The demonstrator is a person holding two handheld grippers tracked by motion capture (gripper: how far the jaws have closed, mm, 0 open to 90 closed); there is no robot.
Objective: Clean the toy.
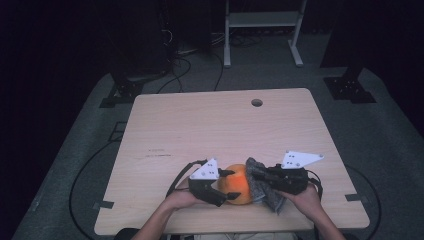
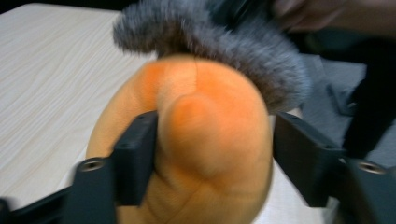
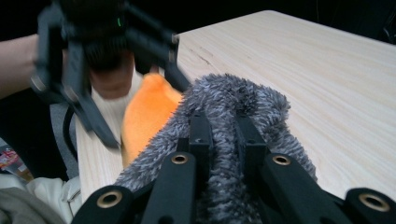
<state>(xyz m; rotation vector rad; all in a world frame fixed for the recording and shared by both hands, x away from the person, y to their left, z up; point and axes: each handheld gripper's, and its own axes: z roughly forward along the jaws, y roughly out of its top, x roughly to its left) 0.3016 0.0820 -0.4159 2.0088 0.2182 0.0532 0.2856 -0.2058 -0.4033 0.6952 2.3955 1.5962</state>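
A soft, rounded orange plush toy [image 1: 239,189] sits on the pale wooden table [image 1: 215,125], close to the near edge and a little right of its middle. This toy serves as the landmark for everything else.

To the toy's left, the left gripper [image 1: 226,186] is held in the person's left hand [image 1: 177,200], with its two black jaws reaching around the toy from the side. In the left gripper view the toy [image 2: 196,144] stands between the jaws: the left jaw lies against its orange surface, while the right jaw stands clear with a sliver of table showing between it and the toy. The jaws stand partly open and do not clamp the toy.

To the toy's right, the right gripper [image 1: 260,181] is held in the person's right hand [image 1: 306,199]. Its jaws are pinched tight on a fuzzy grey cloth [image 1: 261,187], which drapes against the right side of the toy and hangs down toward the near table edge. In the right gripper view the grey cloth [image 3: 233,121] bunches over and between the closed jaws, with the orange toy [image 3: 147,114] just beyond it and the left gripper [image 3: 140,100] past that. In the left gripper view the cloth [image 2: 219,42] lies along the top of the toy, touching it.

A small round hole [image 1: 257,102] in the table lies well beyond the toy, near the far edge.
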